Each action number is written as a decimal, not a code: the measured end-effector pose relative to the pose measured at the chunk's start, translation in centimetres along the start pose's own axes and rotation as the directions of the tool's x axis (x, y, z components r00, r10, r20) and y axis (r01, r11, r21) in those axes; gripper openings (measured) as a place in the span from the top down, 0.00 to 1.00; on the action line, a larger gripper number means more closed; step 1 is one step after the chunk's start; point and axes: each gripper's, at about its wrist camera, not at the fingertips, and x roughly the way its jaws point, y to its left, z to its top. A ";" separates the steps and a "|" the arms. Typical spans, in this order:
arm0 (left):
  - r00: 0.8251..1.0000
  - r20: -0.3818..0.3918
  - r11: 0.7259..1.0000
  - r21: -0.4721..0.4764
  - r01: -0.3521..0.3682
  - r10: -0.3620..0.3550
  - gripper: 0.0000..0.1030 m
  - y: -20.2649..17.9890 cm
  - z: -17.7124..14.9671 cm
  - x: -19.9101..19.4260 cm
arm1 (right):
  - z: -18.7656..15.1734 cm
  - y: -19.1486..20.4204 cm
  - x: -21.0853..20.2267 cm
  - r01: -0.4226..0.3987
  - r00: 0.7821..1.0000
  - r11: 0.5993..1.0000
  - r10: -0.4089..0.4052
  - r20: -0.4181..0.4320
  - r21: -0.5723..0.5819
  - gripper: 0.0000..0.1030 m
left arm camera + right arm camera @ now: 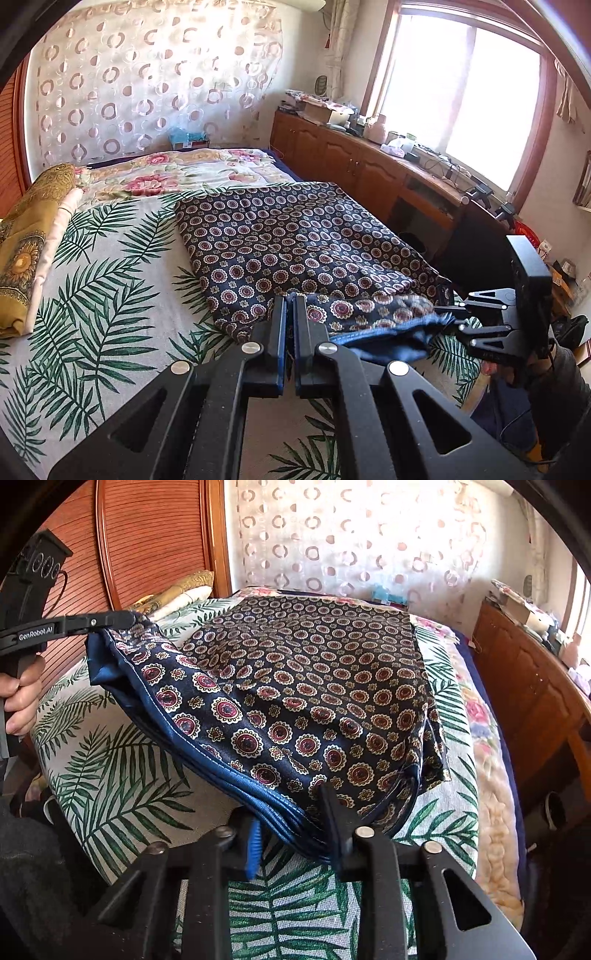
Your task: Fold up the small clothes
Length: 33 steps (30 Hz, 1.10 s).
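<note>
A dark navy garment [291,243] with red and cream medallions and a blue hem lies on the palm-leaf sheet [110,295] of the bed; it also shows in the right wrist view [314,686]. My left gripper [290,306] is shut on its near hem corner and lifts it; it appears at the left in the right wrist view [125,620]. My right gripper [291,812] is shut on the other near corner, its fingers around the bunched blue hem; it appears at the right in the left wrist view [447,314]. The near edge hangs stretched between both grippers.
A folded gold patterned quilt [26,243] lies along the bed's left side, a floral blanket [184,173] at the far end. A wooden cabinet [351,162] with clutter runs under the window on the right. A wooden headboard [147,539] stands behind.
</note>
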 end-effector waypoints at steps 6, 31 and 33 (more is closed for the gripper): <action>1.000 -0.008 1.000 0.009 -0.020 0.020 0.96 0.1 -0.2 0.2 | 0.0 -0.3 -0.8 -0.003 1.000 1.000 0.003 0.023 -0.006 0.92; 0.998 0.003 0.998 -0.036 -0.056 0.056 0.96 3.8 2.1 3.1 | 8.7 -0.9 -0.1 0.027 0.992 0.997 -0.017 0.128 -0.073 0.96; 0.998 -0.009 0.998 -0.038 -0.056 0.055 0.96 4.3 2.4 3.9 | 8.9 -1.5 1.0 0.018 0.993 0.997 -0.009 0.118 -0.069 0.96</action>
